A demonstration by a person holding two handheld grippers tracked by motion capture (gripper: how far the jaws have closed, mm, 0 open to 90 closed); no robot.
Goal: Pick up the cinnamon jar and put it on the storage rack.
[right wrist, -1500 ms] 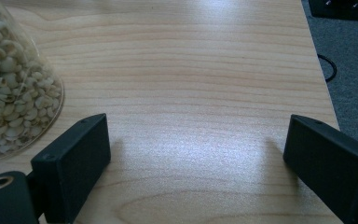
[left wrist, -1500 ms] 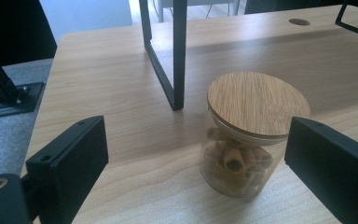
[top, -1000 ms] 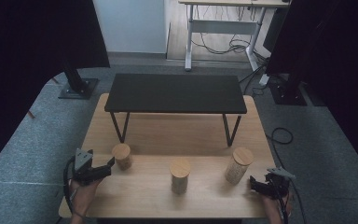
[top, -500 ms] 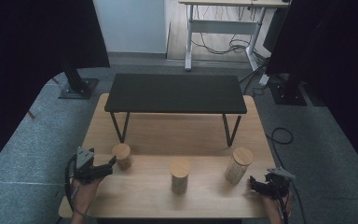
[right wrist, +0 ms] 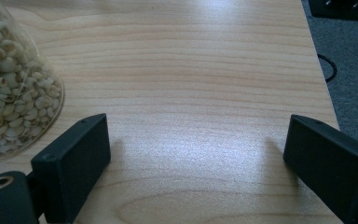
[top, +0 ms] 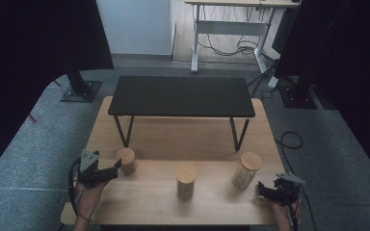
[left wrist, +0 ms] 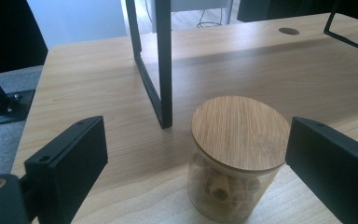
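Three glass jars with round wooden lids stand in a row on the wooden table (top: 144,202). The left jar (top: 125,160) (left wrist: 235,154) holds brown pieces and sits just ahead of my left gripper (top: 116,166) (left wrist: 200,172), which is open with its jaws wide on either side of the jar, not touching it. The middle jar (top: 186,180) stands alone. The right jar (top: 246,170) (right wrist: 14,79) is full of pale beans. My right gripper (top: 261,189) (right wrist: 200,163) rests open on the table to the right of that jar, with nothing between its jaws.
A low black bench-like stand (top: 181,96) on thin metal legs spans the back half of the table; one leg (left wrist: 161,70) rises just behind the left jar. Grey carpet (top: 38,139) surrounds the table, with a cable (top: 289,140) at the right.
My left gripper has edged forward and right toward the left jar. The right gripper has stayed where it was.
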